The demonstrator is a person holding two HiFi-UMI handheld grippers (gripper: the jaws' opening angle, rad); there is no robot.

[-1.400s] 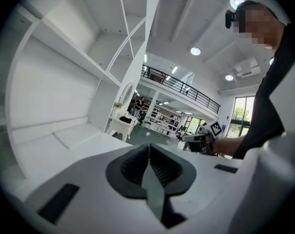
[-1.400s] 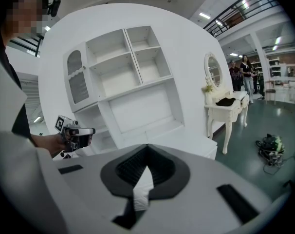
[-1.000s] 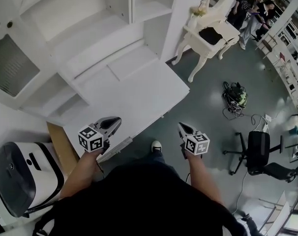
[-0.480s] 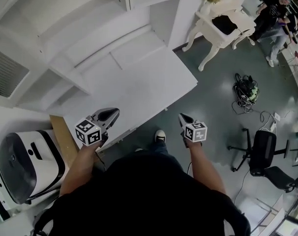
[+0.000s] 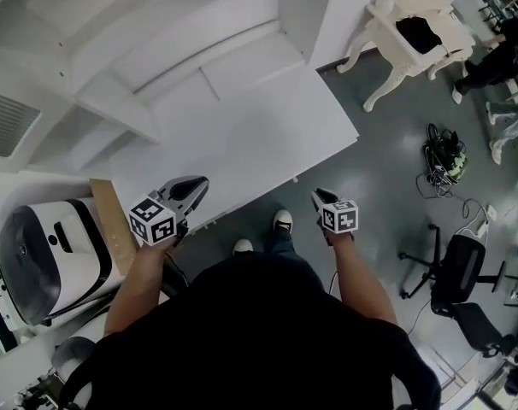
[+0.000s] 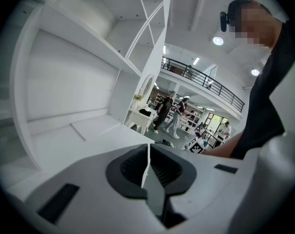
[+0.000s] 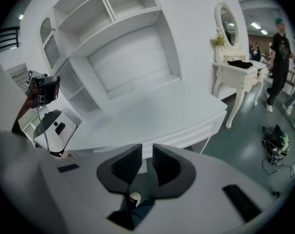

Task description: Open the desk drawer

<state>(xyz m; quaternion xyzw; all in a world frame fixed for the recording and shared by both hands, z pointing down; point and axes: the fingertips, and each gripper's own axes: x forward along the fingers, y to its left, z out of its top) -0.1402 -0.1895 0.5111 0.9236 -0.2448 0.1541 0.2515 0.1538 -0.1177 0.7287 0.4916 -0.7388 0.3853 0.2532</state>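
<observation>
1. Desk (image 5: 242, 143): the big white one, w/ a shelf unit (image 5: 148, 41) at its back. It fills the top half of the head view, front edge towards me. I reckon I'm stood square to it so both claws can reach the front.
2. Drawer (image 7: 196, 130): I take it to be the ribbed white band under the desktop in the right gripper view. I can't make out a handle (too pale, too small).
3. Left gripper (image 5: 193, 190): sits over the desk's near-left corner, approx 9 o'clock from the other claw. Its jaws (image 6: 148, 150) are clenched together on nothing. Prob. parked there as the spare hand.
4. Right gripper (image 5: 317, 196): off the desk, over the floor (image 5: 387, 186) and tilted down. Its jaws (image 7: 146, 152) are opening w/ nothing between them, I'd say to make room for the drawer's lip. In its own view the drawer band lies at 12 to 1 o'clock, just past the tips, not touching. In the head view the desk's front edge is at approx 10 o'clock from it, w/ bare floor between.
</observation>
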